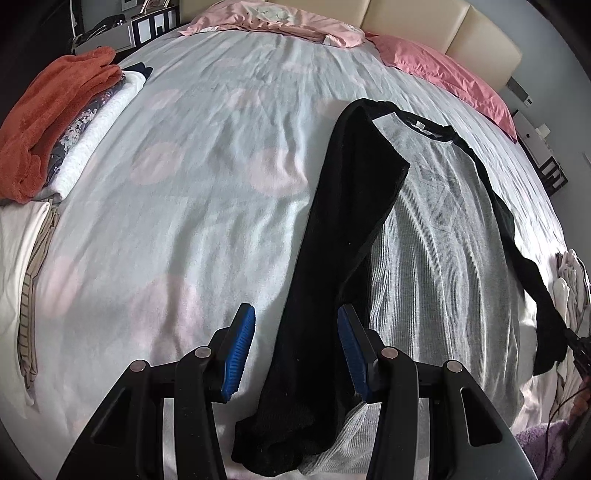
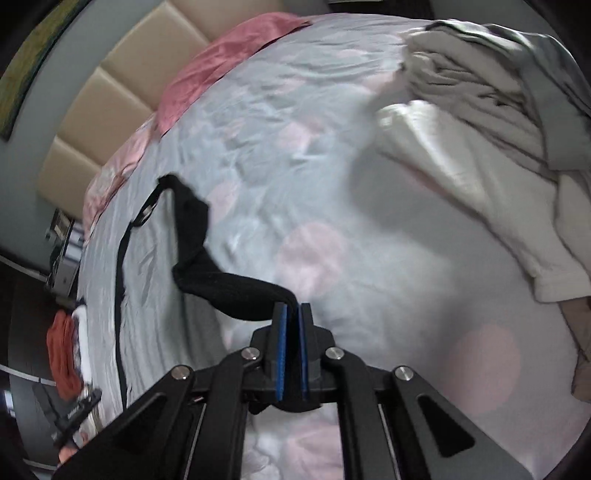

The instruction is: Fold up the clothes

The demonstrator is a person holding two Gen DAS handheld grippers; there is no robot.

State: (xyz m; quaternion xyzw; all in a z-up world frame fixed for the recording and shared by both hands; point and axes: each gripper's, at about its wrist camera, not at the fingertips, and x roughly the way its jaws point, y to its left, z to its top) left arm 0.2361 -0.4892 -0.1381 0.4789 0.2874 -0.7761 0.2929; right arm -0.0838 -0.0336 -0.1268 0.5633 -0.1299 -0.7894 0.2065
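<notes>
Left wrist view: left gripper (image 1: pixel 297 354) jaws apart, nothing clamped. The folded-over black sleeve (image 1: pixel 343 266) of the grey raglan shirt (image 1: pixel 443 251) runs down between the blue pads (image 1: pixel 240 350), touching neither as far as can be seen. Shirt lies flat on the bed (image 1: pixel 207 177), right of centre, collar toward the headboard (image 1: pixel 454 33). The left sleeve is laid over the grey body; the other black sleeve (image 1: pixel 532 273) trails off to the right edge of the bed. Bedsheet pale with faint pink circles. A stack of folded clothes (image 1: pixel 70 133) sits at far left, orange towel (image 1: pixel 48 122) on top, white and floral items under it. More light folded items (image 1: pixel 18 266) at the left edge. Pink pillows (image 1: pixel 443 74) along the headboard.

Right wrist view: blurred. Right gripper (image 2: pixel 291 350) jaws together, clamped on the end of the black sleeve (image 2: pixel 236 291). The sleeve rises off the sheet and curves back to the shirt's shoulder (image 2: pixel 184 206) at left. The grey shirt body (image 2: pixel 147 280) lies flat on the bed left of the gripper. Pile of unfolded light clothes (image 2: pixel 472 122) at upper right of the bed. Pink pillow (image 2: pixel 221 70) and beige headboard at upper left. Orange towel stack visible small at lower left.
</notes>
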